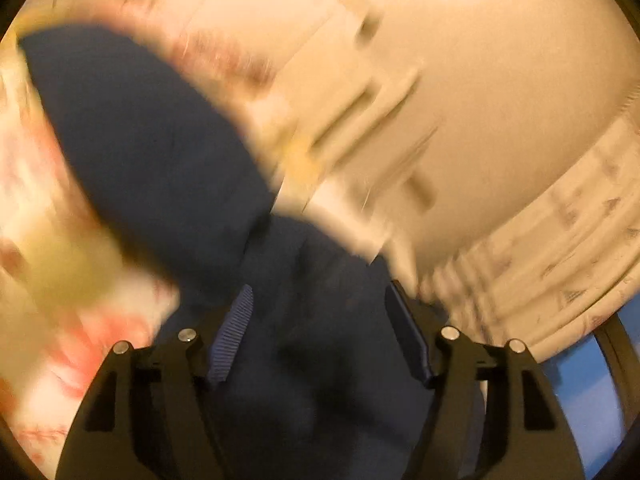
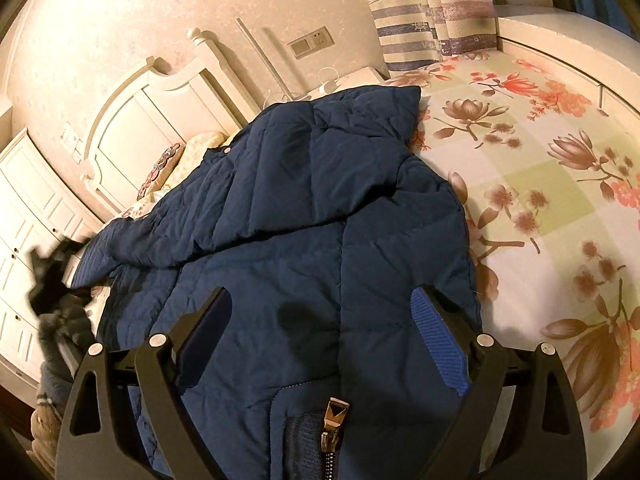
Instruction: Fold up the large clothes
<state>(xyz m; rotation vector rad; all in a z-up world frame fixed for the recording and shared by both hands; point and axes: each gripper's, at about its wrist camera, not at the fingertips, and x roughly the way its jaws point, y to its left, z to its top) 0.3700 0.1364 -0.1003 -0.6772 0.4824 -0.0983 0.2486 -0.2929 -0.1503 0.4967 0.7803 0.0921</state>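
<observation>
One navy jacket [image 2: 304, 208] lies on floral bed [image 2: 540, 168].

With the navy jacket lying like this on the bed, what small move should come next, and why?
Probably close the right gripper on the jacket's bottom edge. Its jaws stand open over the fabric beside the zipper pull, gripping nothing. One side already lies folded across the body on the floral bedsheet. The left gripper, blurred, also looks open over navy cloth, so nothing seems held yet.
</observation>
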